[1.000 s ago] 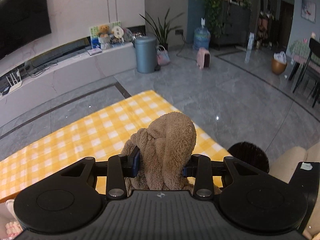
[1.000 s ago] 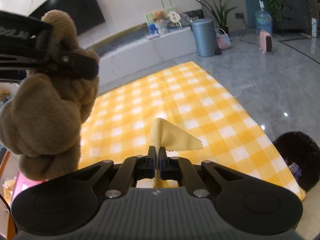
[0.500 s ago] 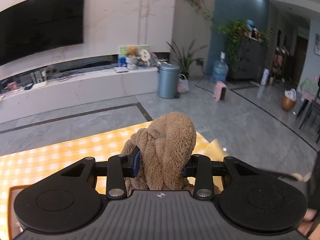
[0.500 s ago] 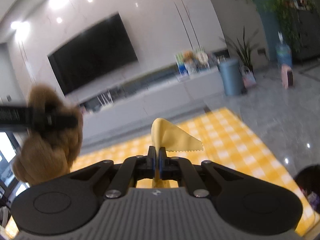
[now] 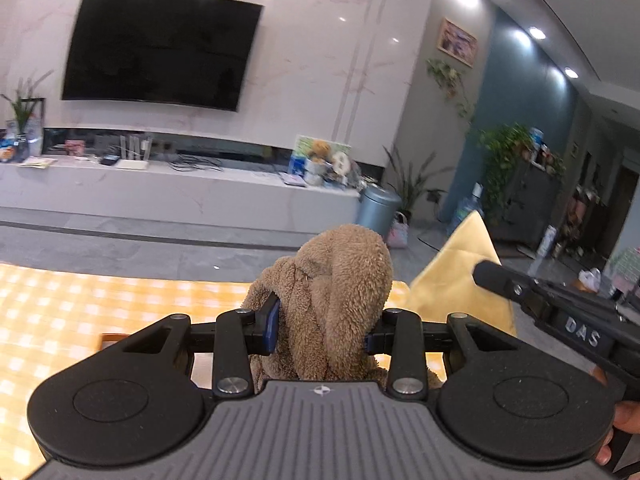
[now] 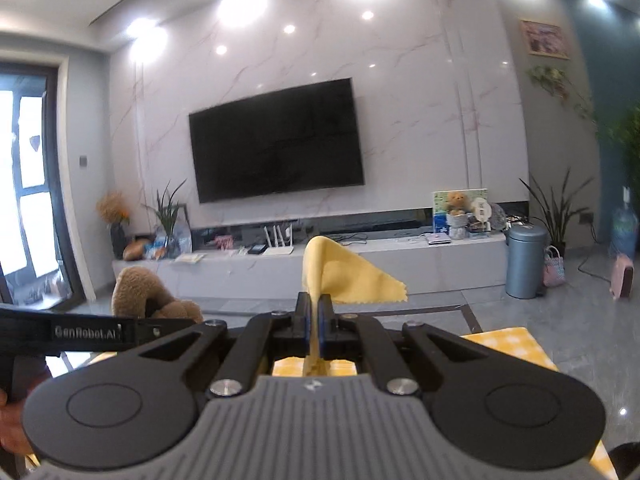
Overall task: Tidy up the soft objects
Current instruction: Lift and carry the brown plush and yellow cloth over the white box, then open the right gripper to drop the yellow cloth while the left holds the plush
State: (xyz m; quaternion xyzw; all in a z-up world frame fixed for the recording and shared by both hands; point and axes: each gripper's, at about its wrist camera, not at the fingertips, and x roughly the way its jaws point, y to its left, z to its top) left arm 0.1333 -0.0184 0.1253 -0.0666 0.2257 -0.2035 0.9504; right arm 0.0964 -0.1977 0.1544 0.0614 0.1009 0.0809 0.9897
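My left gripper (image 5: pixel 320 332) is shut on a brown plush toy (image 5: pixel 340 288) and holds it raised above the table. The toy also shows in the right wrist view (image 6: pixel 148 296), at the left. My right gripper (image 6: pixel 315 316) is shut on a thin yellow cloth (image 6: pixel 340 276), whose corner stands up above the fingers. The cloth also shows in the left wrist view (image 5: pixel 460 280), to the right of the toy, with the right gripper (image 5: pixel 500 276) beside it.
A table with a yellow checked cloth (image 5: pixel 80 304) lies below both grippers. Beyond it is grey floor, a long white TV bench (image 5: pixel 180 196), a wall TV (image 6: pixel 276 144), a grey bin (image 6: pixel 526 260) and potted plants (image 5: pixel 508 160).
Both grippers have tilted up and risen with their loads. The view has swung from the table top to the TV wall. The two grippers have come closer side by side.
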